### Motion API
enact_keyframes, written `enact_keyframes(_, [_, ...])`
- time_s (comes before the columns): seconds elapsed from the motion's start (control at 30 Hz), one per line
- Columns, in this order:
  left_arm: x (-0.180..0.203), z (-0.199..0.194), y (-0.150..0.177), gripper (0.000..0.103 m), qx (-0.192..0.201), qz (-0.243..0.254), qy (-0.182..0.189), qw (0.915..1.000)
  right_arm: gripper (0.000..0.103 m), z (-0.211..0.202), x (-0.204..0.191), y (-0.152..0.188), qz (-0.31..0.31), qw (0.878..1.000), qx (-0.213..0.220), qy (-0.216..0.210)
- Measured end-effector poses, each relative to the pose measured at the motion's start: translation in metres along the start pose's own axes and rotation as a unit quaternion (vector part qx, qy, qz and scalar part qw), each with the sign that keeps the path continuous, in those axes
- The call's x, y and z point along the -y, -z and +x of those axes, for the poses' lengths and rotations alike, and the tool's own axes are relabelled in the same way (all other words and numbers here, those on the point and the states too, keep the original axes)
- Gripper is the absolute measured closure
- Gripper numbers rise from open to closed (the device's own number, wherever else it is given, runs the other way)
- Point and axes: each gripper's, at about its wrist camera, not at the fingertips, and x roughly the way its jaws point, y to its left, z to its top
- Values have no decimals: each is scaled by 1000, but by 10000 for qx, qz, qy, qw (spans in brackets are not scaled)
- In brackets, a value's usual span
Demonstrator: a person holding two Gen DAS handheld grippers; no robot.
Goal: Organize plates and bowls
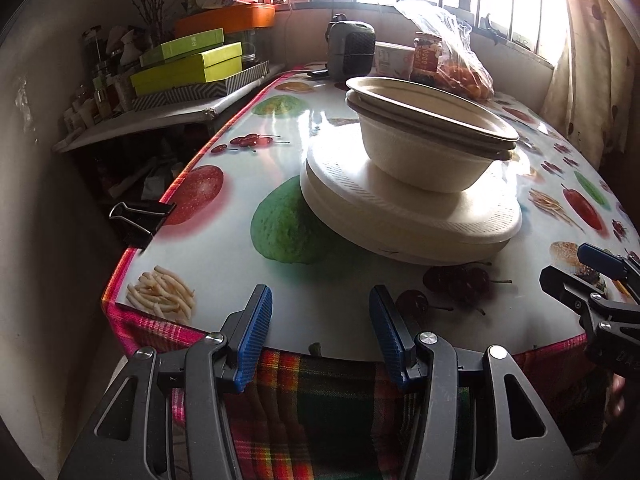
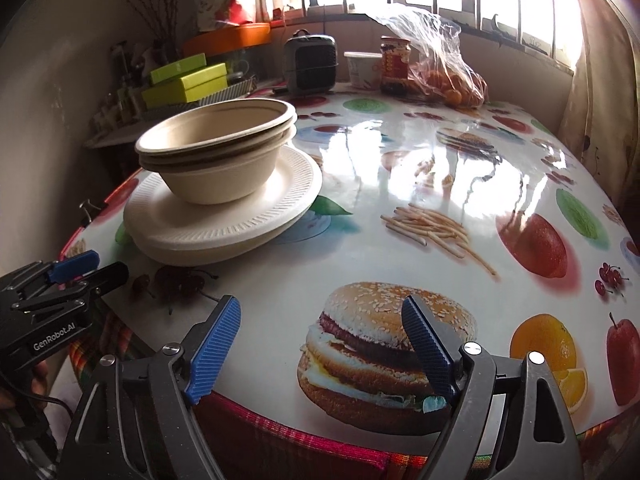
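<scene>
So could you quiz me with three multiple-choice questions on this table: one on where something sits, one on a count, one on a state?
1. Where do the bowls sit?
A on the plates
B beside the jar
C on the floor

2. How many bowls are nested?
A one
B two
C five

3. The right gripper is:
A gripping a bowl
B open and empty
C holding a plate

Answers: 1 A, the bowls rest on the plate stack; 2 B, two rims show; 3 B, its fingers stand apart over the printed burger.
</scene>
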Motion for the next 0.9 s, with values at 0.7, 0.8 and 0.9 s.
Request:
enact_keyframes(0.7, [2, 2, 2, 43, 76, -98, 17, 9999, 14, 4, -4, 7, -82, 9996, 18, 265])
enact_keyframes(0.8, [2, 2, 2, 42, 84, -102, 18, 9999, 13, 3, -5, 8, -79, 9996, 30, 273])
enact_keyframes(0.9, [2, 2, 2, 42, 87, -93, 8, 9999, 13, 3, -5, 8, -77, 9996, 45, 277])
